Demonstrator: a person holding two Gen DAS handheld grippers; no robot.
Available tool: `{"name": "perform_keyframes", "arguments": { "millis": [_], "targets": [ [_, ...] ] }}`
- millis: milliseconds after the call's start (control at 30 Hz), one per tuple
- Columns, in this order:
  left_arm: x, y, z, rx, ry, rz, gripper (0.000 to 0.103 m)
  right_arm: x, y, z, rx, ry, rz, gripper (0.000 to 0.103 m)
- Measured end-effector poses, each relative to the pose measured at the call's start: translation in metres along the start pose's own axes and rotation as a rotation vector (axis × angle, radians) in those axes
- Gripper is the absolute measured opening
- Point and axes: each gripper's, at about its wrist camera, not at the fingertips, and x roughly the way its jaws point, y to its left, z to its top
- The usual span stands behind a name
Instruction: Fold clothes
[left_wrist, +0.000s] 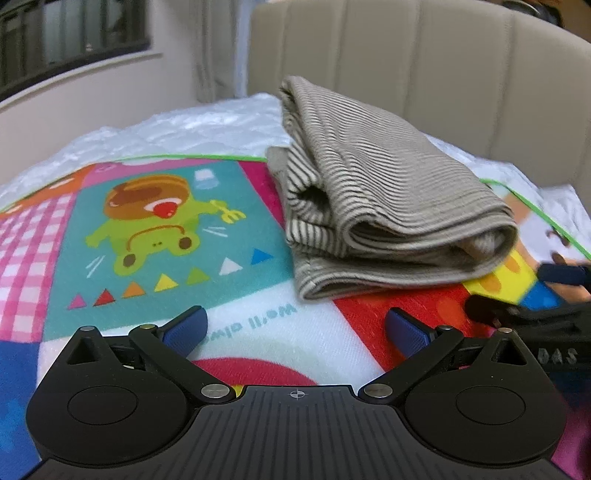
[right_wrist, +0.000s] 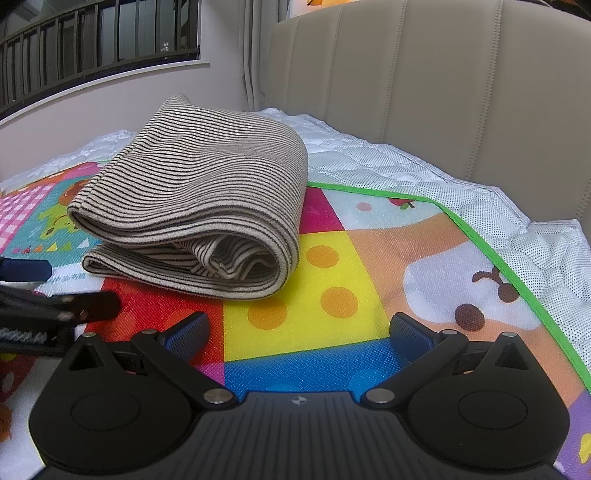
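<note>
A grey striped garment (left_wrist: 373, 192) lies folded into a thick bundle on the colourful play mat (left_wrist: 155, 221); it also shows in the right wrist view (right_wrist: 207, 206). My left gripper (left_wrist: 295, 328) is open and empty, low over the mat, a short way in front of the bundle's near edge. My right gripper (right_wrist: 299, 332) is open and empty, just in front of and to the right of the bundle. The right gripper's tip shows at the right edge of the left wrist view (left_wrist: 517, 314); the left gripper's tip shows at the left edge of the right wrist view (right_wrist: 55, 310).
The mat (right_wrist: 369, 266) with a green border lies on a white quilted mattress cover (right_wrist: 424, 162). A beige padded headboard (right_wrist: 443, 81) stands behind. A wall with a barred window (right_wrist: 92, 40) is at the back left.
</note>
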Motion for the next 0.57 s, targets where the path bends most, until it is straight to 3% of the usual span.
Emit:
{"name": "perform_keyframes", "arguments": {
  "millis": [167, 267, 567],
  "targets": [
    [0.000, -0.002, 0.002, 0.000, 0.033, 0.010, 0.103, 0.000, 0.000, 0.000, -0.002, -0.001, -0.002, 0.103],
    [-0.001, -0.008, 0.000, 0.034, 0.023, 0.041, 0.103, 0.000, 0.000, 0.000, -0.001, 0.000, -0.001, 0.103],
    [0.000, -0.007, 0.000, 0.025, 0.019, 0.039, 0.103, 0.001, 0.001, 0.000, -0.004, 0.001, -0.004, 0.103]
  ]
}}
